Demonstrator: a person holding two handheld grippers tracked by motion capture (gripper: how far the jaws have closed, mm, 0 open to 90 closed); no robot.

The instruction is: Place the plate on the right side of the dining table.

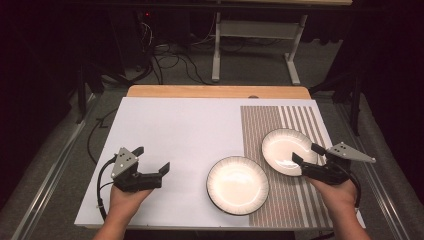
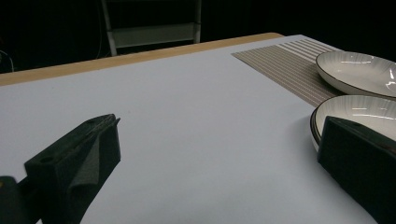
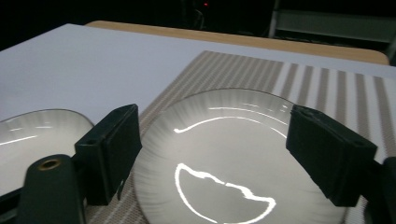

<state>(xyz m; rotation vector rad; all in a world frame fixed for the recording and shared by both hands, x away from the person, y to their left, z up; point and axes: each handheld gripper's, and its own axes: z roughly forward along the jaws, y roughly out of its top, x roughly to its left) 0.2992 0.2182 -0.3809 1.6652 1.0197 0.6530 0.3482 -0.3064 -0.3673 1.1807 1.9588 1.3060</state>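
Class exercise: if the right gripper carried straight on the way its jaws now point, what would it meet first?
Probably the far plate on the striped mat: the right gripper has open jaws framing its near rim. Its height above the plate is unclear, so it might skim over.

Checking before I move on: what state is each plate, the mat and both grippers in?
Far plate: upright, empty, wholly on the striped mat.
Near plate: upright, empty, half on the mat.
Striped mat: flat.
Right gripper: open over the far plate's edge.
Left gripper: open, empty.

Glossy ceramic plates; woven mat.
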